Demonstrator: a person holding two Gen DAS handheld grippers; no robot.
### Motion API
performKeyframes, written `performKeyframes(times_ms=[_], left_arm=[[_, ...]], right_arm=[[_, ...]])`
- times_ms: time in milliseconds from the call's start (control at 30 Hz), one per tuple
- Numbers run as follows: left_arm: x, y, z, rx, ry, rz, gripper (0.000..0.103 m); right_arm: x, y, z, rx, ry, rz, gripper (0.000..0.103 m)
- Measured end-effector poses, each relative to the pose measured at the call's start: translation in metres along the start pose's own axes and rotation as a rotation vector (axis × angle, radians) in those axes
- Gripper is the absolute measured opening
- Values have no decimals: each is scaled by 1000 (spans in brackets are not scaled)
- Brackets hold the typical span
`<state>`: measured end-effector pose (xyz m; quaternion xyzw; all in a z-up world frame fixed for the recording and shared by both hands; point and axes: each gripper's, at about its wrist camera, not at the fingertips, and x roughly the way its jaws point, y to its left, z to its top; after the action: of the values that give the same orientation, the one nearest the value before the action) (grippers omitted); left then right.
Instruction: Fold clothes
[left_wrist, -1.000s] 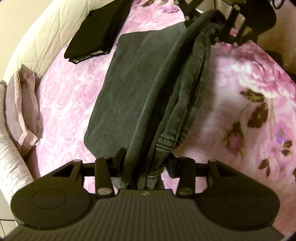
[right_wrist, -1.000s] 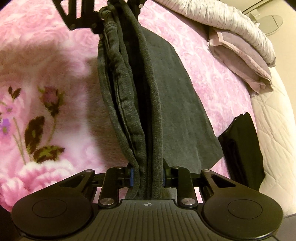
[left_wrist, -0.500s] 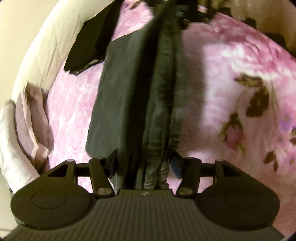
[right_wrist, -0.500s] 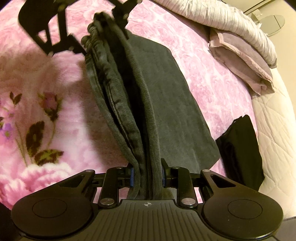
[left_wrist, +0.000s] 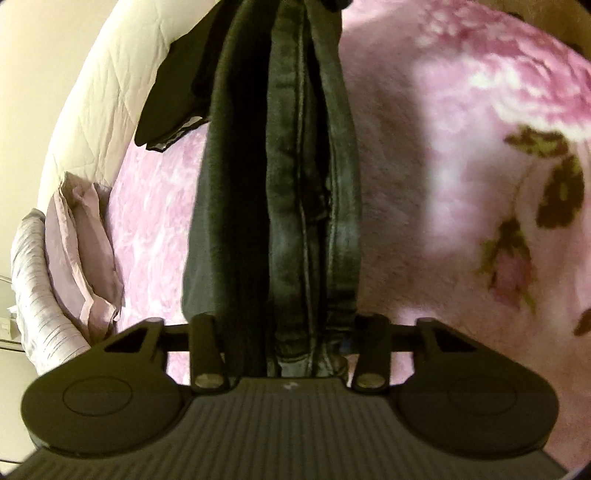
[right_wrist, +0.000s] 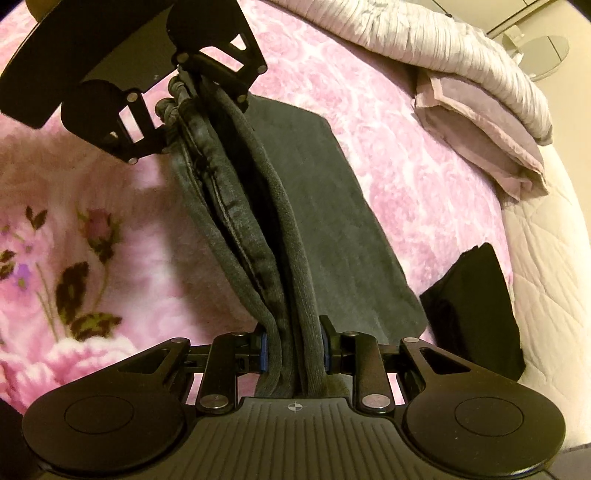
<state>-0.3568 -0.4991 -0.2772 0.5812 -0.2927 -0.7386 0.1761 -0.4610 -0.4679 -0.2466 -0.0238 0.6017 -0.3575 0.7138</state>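
I see bed (right_wrist: 546, 266) | pink blanket (right_wrist: 388, 155) | on it: jeans (right_wrist: 332, 206), black garment (right_wrist: 476, 310), pillow (right_wrist: 480, 129)

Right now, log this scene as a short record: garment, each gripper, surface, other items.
garment: dark grey jeans, bunched in folds and stretched between the two grippers, one flap trailing on the bed
left gripper: jaws have just been closing, the jeans between them; shut on the jeans
right gripper: jaws shut on the jeans' other end
surface: pink floral blanket
other items: folded black garment on the blanket edge; mauve pillow; white quilted cover
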Motion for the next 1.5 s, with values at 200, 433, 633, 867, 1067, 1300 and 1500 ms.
performKeyframes(times_ms=[200,433,633,867,1067,1300,1500], left_arm=[[-25,40,8,4,7,-29,30],[-61,73,26,-37,44,-55,30],[-85,92,33,-79,81,-50,30],[-126,99,35,-88,96,-5,30],[-170,97,40,-86,101,75,30],[-204,90,55,-71,80,125,30],[-203,100,85,-30,45,142,31]], right_arm=[[-27,-24,5,-68,-30,23,22],[-61,-58,13,-143,-46,65,21],[-85,-72,16,-184,-80,94,21],[-120,-72,21,-218,-120,53,21],[-162,-60,20,-235,-159,-11,21],[-202,-47,6,-249,-178,-77,21],[-216,-60,-17,-213,-165,-115,21]])
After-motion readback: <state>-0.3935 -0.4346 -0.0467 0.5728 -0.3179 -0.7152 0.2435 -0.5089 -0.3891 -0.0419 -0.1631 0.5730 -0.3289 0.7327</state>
